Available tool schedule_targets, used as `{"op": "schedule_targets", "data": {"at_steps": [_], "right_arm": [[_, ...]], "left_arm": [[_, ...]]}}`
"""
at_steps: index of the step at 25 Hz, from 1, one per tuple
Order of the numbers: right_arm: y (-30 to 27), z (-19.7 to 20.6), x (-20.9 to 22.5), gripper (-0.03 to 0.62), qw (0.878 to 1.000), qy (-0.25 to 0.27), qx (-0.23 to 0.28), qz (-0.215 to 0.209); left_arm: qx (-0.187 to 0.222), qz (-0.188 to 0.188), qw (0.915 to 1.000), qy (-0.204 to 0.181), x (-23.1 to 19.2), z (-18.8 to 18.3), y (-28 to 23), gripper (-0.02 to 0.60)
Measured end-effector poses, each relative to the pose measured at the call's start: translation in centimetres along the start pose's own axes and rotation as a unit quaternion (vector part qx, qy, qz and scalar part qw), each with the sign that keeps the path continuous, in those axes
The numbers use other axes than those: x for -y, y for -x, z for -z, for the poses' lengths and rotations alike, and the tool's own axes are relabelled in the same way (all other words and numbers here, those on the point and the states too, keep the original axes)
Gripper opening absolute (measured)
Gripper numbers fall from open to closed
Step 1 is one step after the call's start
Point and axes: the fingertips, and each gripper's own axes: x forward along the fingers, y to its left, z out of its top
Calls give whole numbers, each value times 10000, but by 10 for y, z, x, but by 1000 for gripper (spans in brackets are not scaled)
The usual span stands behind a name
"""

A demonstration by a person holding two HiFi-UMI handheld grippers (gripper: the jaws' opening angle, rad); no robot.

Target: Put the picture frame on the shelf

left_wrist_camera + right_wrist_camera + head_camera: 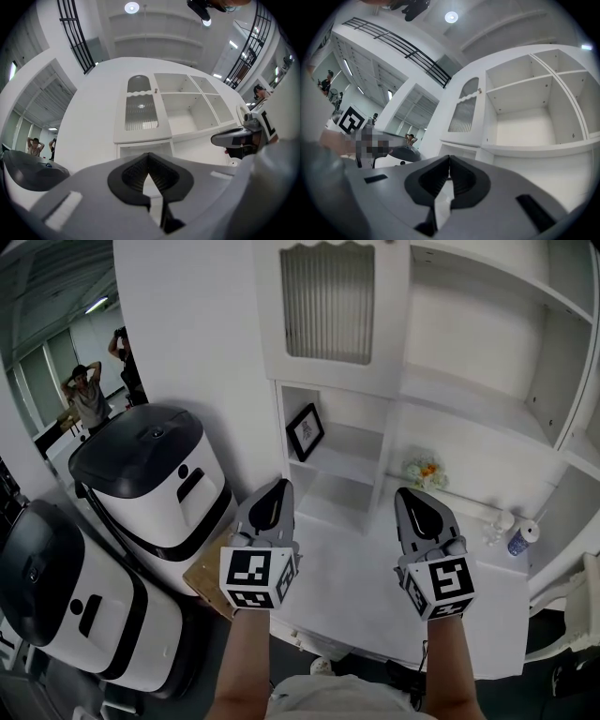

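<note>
Picture frame (305, 431) is already in the narrow cubby, standing on its shelf (349, 442). It looks propped toward the left wall. The left hand-held gripper (279, 486) and the right hand-held gripper (407, 495) are both pinched closed with nothing in them, hovering over the white counter (366, 587), well short of the frame.

Main risk imo: a propped frame sliding flat if something bumps the unit.

Nothing blocks the cubby. A little flower bunch (424, 471) and a bottle (518, 539) sit off to the right, and two white-and-black machines (150, 474) are on the left.
</note>
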Motion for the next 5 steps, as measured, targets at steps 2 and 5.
{"op": "schedule_targets", "data": {"at_steps": [2,5], "right_arm": [[0,-1,0,11,10000,-7,9,-1],[0,-1,0,11,10000,-15,24,-6]], "left_arm": [[4,21,10000,-37,1,-1,0,9],[14,62,10000,-73,4,-3,-1,9]]}}
